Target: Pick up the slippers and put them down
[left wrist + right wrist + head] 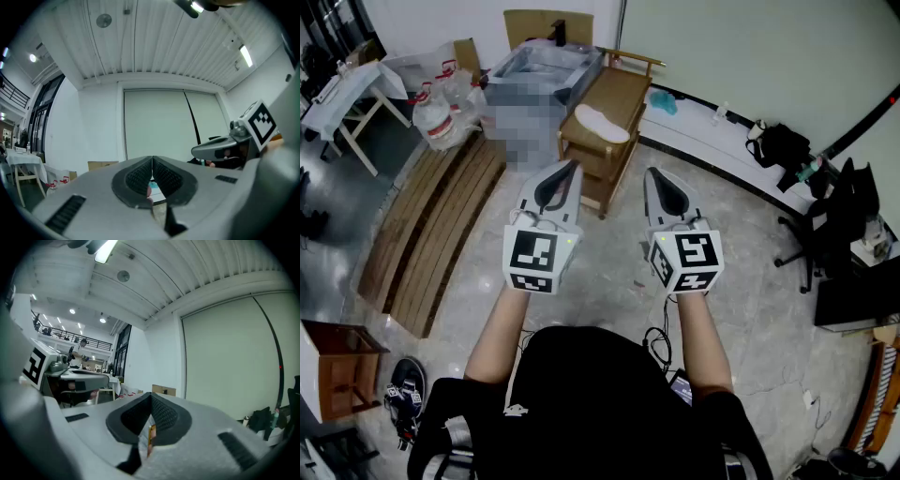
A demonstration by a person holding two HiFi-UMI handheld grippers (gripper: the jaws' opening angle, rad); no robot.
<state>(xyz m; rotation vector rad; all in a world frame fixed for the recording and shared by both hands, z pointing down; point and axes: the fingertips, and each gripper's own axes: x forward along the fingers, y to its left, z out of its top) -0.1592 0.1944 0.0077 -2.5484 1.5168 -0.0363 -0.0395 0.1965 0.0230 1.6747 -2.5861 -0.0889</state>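
Note:
A white slipper (602, 123) lies on the top shelf of a wooden rack (623, 94) ahead of me in the head view. Both grippers are held level at about chest height, side by side, short of the rack. My left gripper (572, 167) points at the rack's near left corner, and its jaws are shut with nothing in them (152, 161). To the right of the rack's front, my right gripper (652, 173) is likewise shut and empty (151, 397). Neither touches the slipper. Both gripper views look at walls and ceiling and show no slipper.
A slatted wooden platform (431, 234) lies on the floor at left, with water bottles (441, 117) behind it. A grey tub (546, 66) stands behind the rack. At right are a black bag (780, 142) and an office chair (825, 225). A wooden stool (342, 366) is near left.

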